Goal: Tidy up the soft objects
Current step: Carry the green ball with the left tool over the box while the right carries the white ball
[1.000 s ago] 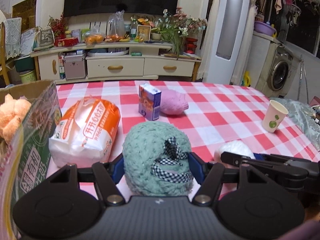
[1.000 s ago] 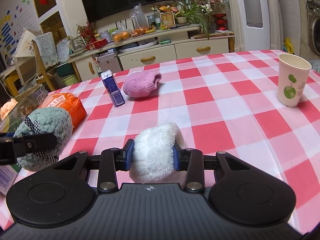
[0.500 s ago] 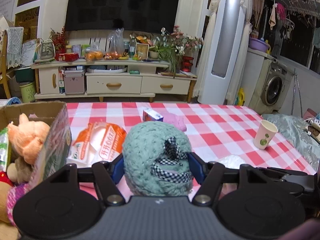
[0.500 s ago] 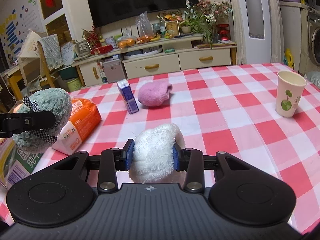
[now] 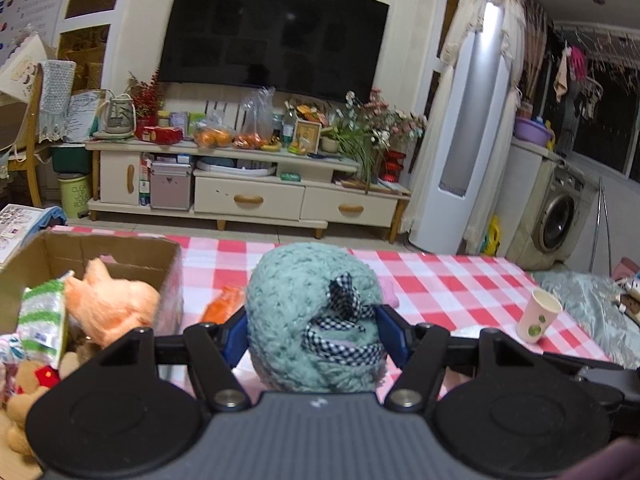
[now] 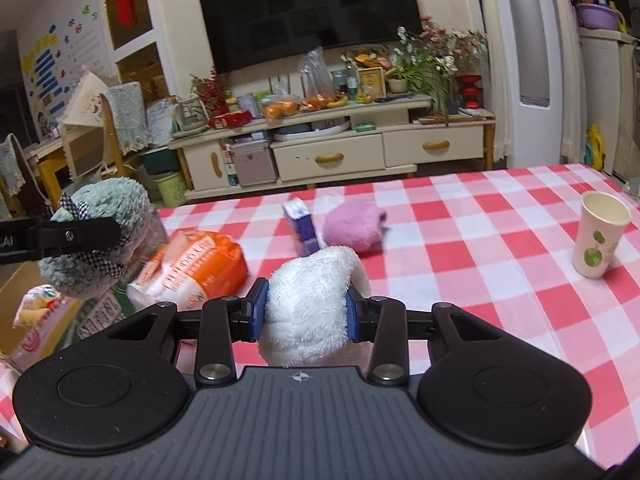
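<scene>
- Left gripper (image 5: 312, 330) pinches teal fuzzy plush (image 5: 310, 312) with a checked ribbon bow, blue pads pressed into both its sides; plush is held in the air, clear of the table.
- Right gripper (image 6: 304, 312) clamps white fluffy plush (image 6: 312, 304), pads squeezing it on both sides, also lifted above the tablecloth.
- Cardboard box (image 5: 120, 250) sits at the table's left end, just left of the teal plush in the left wrist view; open top, orange plush (image 5: 116, 304) and other soft toys inside, plus a green-striped packet (image 5: 42, 320).
- Red-and-white checked tablecloth (image 6: 460, 240) covers the table.
- Pink plush (image 6: 352, 228) lies on the cloth mid-table, just beside an upright purple carton (image 6: 302, 230); whether they touch is unclear.
- Orange-and-white bag (image 6: 192, 272) lies on the cloth next to the box, left of the white plush.
- Paper cup (image 6: 598, 236) with a green print stands upright at the right side, well apart from the rest.
- Right wrist view shows the teal plush at far left, over the box edge.
</scene>
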Action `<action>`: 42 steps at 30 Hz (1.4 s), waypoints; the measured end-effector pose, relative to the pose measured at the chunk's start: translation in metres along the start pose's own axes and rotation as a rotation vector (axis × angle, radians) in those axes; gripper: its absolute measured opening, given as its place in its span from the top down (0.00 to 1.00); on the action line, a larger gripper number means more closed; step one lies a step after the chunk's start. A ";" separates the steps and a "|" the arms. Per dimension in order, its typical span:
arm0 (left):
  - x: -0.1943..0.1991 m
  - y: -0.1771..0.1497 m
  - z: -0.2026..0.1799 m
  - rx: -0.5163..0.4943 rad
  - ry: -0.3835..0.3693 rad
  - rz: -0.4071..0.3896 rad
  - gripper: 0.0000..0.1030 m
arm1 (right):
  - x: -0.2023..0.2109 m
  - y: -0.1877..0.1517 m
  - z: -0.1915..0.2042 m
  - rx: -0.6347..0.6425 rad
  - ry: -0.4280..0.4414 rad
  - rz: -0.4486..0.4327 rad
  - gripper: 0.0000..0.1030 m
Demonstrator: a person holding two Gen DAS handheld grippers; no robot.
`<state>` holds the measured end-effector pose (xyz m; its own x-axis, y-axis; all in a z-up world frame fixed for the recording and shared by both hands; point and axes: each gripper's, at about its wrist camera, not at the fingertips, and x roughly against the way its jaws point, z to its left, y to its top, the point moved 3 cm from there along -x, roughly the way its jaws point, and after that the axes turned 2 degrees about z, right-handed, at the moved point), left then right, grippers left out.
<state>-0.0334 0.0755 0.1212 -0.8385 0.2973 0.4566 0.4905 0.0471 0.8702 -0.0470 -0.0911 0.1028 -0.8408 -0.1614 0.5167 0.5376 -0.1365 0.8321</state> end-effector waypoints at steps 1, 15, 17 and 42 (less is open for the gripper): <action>0.001 0.002 0.004 0.007 0.004 -0.006 0.37 | -0.001 0.002 0.004 0.004 0.008 -0.001 0.55; 0.021 0.021 0.074 0.128 0.124 -0.087 0.37 | -0.019 0.044 0.070 0.057 0.159 -0.052 0.55; 0.024 0.024 0.087 0.150 0.155 -0.099 0.36 | -0.023 0.050 0.081 0.070 0.189 -0.060 0.55; 0.036 0.009 0.191 0.291 0.403 -0.013 0.36 | -0.063 0.021 0.209 0.259 0.578 0.127 0.55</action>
<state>-0.0143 0.2688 0.1098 -0.8419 -0.0944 0.5313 0.4772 0.3293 0.8148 0.0036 0.1203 0.1300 -0.5631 -0.6707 0.4827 0.5368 0.1472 0.8308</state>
